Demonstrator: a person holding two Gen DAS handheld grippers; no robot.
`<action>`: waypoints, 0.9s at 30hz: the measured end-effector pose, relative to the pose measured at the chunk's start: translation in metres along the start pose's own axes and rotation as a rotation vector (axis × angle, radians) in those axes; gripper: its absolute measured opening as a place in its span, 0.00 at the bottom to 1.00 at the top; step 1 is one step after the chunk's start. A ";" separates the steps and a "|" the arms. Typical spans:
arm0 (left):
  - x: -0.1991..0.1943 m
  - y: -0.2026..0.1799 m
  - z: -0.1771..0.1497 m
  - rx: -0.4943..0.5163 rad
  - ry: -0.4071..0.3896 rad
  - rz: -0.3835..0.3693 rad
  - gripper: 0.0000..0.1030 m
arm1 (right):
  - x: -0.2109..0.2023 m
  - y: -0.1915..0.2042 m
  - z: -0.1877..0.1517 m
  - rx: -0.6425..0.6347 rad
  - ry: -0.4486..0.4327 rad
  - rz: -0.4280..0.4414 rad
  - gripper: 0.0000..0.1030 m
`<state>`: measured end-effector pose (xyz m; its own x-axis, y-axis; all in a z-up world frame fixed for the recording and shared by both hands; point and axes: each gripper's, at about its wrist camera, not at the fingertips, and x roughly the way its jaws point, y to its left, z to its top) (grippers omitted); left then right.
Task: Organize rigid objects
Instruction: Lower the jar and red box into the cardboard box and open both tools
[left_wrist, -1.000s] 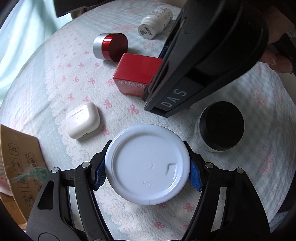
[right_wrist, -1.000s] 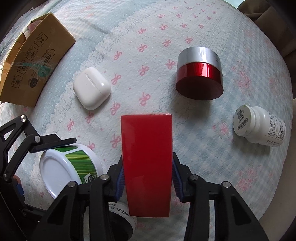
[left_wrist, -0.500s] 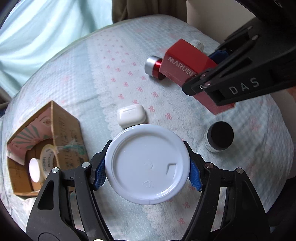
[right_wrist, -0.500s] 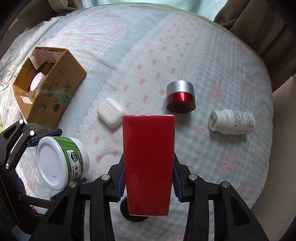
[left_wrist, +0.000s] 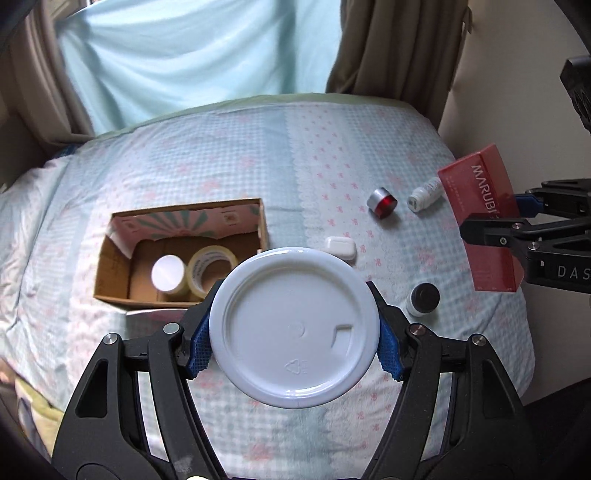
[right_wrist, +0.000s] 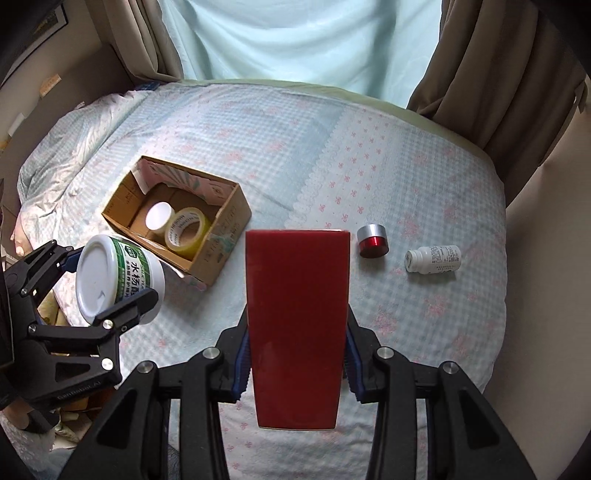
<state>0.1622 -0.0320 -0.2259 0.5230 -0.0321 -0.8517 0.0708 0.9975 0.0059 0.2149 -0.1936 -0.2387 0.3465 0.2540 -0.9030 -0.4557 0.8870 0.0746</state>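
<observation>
My left gripper (left_wrist: 293, 341) is shut on a white-lidded green-labelled tub (left_wrist: 293, 326), held high above the bed; it also shows in the right wrist view (right_wrist: 118, 273). My right gripper (right_wrist: 297, 360) is shut on a red box (right_wrist: 297, 310), also lifted high; the box shows in the left wrist view (left_wrist: 484, 218). An open cardboard box (left_wrist: 184, 254) on the bed holds a tape roll (left_wrist: 210, 267) and a white-lidded jar (left_wrist: 168, 273).
On the bedspread lie a white earbud case (left_wrist: 340, 248), a red-and-silver jar (right_wrist: 373, 240), a white pill bottle (right_wrist: 434, 259) on its side and a black-lidded jar (left_wrist: 424, 297). Curtains hang behind the bed; a wall stands at right.
Both grippers have risen well above the bed with the tub and the red box. The cardboard box with its contents has come fully into view.
</observation>
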 end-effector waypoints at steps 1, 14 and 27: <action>-0.009 0.009 0.000 -0.013 -0.005 0.011 0.66 | -0.005 0.005 0.001 0.008 -0.010 0.007 0.37; -0.053 0.160 0.007 -0.127 -0.075 0.011 0.66 | -0.028 0.086 0.023 0.166 -0.070 0.057 0.37; -0.022 0.301 0.031 -0.021 -0.019 -0.067 0.66 | 0.013 0.182 0.075 0.427 -0.039 0.050 0.37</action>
<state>0.1983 0.2669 -0.1897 0.5341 -0.0998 -0.8395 0.0888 0.9941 -0.0617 0.1977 0.0001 -0.2053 0.3673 0.3081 -0.8776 -0.0954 0.9510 0.2940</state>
